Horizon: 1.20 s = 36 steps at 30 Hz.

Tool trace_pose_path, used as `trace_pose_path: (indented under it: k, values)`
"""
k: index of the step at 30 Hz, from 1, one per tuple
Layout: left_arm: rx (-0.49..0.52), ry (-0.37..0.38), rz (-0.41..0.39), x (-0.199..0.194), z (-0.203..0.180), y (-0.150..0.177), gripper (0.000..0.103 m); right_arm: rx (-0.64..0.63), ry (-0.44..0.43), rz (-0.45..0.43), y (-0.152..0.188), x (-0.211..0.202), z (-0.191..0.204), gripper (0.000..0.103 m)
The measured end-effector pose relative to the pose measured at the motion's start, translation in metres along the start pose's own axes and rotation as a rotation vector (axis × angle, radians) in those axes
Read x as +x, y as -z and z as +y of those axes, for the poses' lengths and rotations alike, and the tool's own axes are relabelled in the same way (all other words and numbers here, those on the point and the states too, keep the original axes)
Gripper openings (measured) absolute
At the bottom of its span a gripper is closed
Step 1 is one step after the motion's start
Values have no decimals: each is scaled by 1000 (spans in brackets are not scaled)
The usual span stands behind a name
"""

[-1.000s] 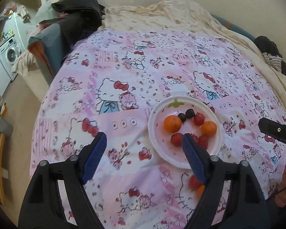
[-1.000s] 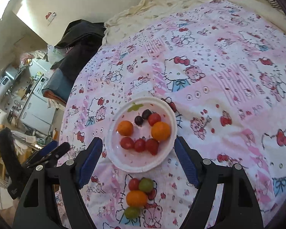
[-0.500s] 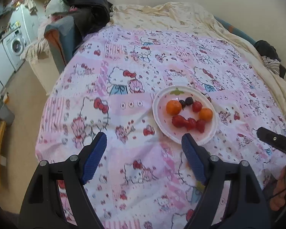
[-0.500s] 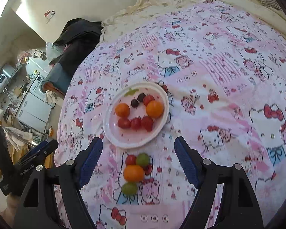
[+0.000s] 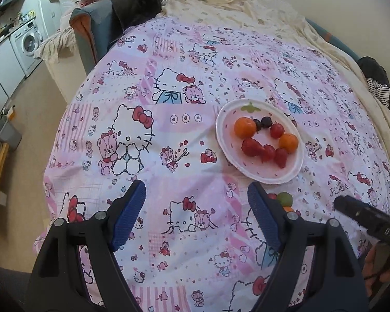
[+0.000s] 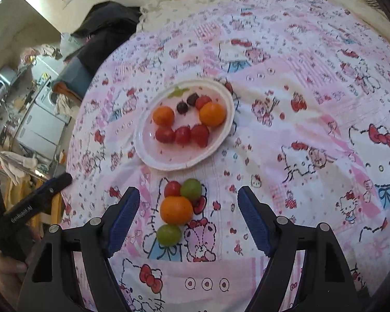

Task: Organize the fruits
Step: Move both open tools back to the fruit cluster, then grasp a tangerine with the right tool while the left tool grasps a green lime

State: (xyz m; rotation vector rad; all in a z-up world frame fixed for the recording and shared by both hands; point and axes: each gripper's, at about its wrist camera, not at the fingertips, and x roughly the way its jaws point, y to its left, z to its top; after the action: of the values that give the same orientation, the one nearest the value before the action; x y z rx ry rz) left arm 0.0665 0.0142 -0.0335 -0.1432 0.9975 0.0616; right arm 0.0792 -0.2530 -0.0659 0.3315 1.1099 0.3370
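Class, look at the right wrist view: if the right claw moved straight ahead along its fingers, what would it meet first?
Most likely the loose orange lying on the bedspread between the open right claw's fingers, with green fruit beside it. Depth is uncertain; the claw looks raised above them.

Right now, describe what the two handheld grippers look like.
Both the left gripper and the right gripper have black, angular plastic frames with silver screws, and jaws lined with ribbed blue pads. White lettering marks each black handle, seen from the other gripper's camera. No cables or sleeves are visible.
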Motion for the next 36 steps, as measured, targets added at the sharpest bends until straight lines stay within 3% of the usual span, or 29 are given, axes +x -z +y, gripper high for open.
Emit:
trace_pose_path:
  k: [13,19,23,27,29,36]
  values:
    - [-70,-33,55,23,16,-2,78,109,-33,159,-4,45,-12,80]
    - [-95,-40,85,33,20,-3,78,3,12,257,2,76,7,80]
    - [-85,-29,102,38,13,-2,78,10,-11,323,6,94,11,71]
    - [-44,-35,96,38,4,0,78,1,-2,333,7,99,13,61]
    - [-35,-31,103,39,1,2,78,19,-38,334,6,100,11,46]
    - [3,-12,132,46,-13,9,78,33,-64,297,6,82,6,46]
